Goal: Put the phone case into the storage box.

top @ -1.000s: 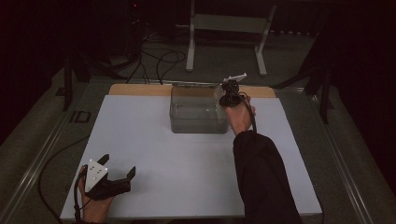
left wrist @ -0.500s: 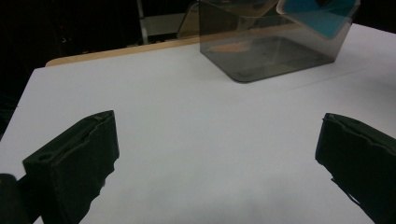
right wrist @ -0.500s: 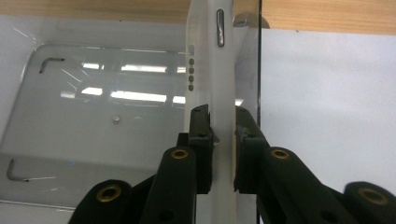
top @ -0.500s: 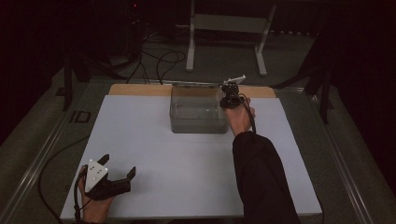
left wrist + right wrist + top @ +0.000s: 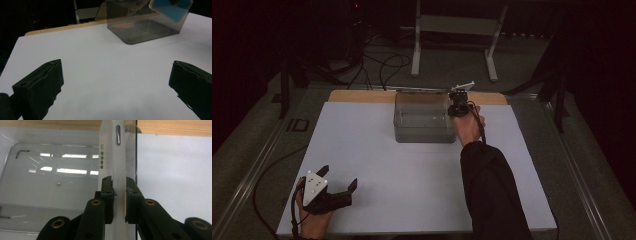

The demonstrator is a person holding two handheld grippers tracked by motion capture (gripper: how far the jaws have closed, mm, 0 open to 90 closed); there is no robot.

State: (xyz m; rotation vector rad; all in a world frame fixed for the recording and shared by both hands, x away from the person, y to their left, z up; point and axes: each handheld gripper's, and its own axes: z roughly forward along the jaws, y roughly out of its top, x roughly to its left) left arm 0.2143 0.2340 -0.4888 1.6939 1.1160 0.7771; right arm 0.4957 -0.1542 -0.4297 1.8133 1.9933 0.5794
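1. Two claws are in my hands, and I place everything from the clear box (image 5: 421,124), which stands at the far middle of the desk (image 5: 377,150).
2. My right claw (image 5: 457,100) is clenched on a slim white device (image 5: 112,165); in the right gripper view the jaws press its two long sides, and the device runs straight up between them.
3. That device carries a grey oblong button (image 5: 118,131) near its far end and a short row of small dots (image 5: 101,156) below it.
4. I hold the device over the box's right wall, at its far right corner; whether it touches the wall I cannot tell.
5. Inside the box, on its floor, lies a hex key (image 5: 22,152) near the far left corner and a tiny round bit (image 5: 58,183) near the middle.
6. My left claw (image 5: 332,192) is released, jaws spread wide with nothing between them, well apart from the box at the desk's near left corner.
7. From the left gripper view the box (image 5: 142,25) looks smoky, with something blue (image 5: 170,8) seen at its top right.
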